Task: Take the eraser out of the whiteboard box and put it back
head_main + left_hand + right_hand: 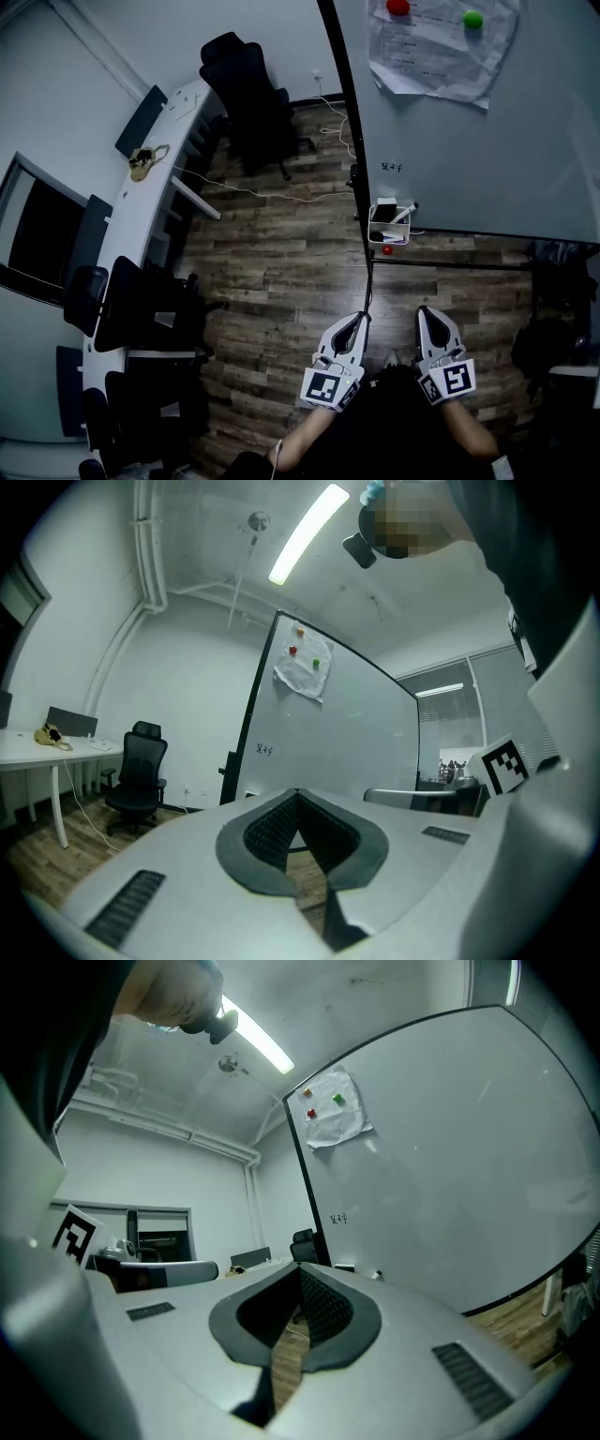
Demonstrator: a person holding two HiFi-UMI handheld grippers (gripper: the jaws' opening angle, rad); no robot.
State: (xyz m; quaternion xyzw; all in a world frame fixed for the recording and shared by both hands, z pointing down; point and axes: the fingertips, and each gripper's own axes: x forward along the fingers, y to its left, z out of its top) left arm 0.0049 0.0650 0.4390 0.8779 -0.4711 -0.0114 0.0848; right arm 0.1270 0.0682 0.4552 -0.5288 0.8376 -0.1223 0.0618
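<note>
office room with a dark wood-plank floor (281, 272), seen steeply from above.

whiteboard (487, 131): large, smooth, pale grey, dark-framed, standing upright at right. a crumpled paper sheet (441, 47) hangs near its top with a red magnet (398, 7) and a green magnet (473, 19) on it.

tabletop (141, 206): long, white, curved, running along the left wall, with black office chairs (248, 94) at its far end and along its near side.

left claw (359, 319) and right claw (424, 312): white moulded shells with ribbed dark pads, each bearing a marker cube, held side by side and level above the floor, well apart from the whiteboard box. both claws are clenched, tips meeting, with nothing between the jaws.

whiteboard box (389, 225): small, white, open-topped, mounted at the board's lower left corner. it holds a few items, too small to tell the eraser apart from the rest. a small red object (386, 249) lies just below the box.
</note>
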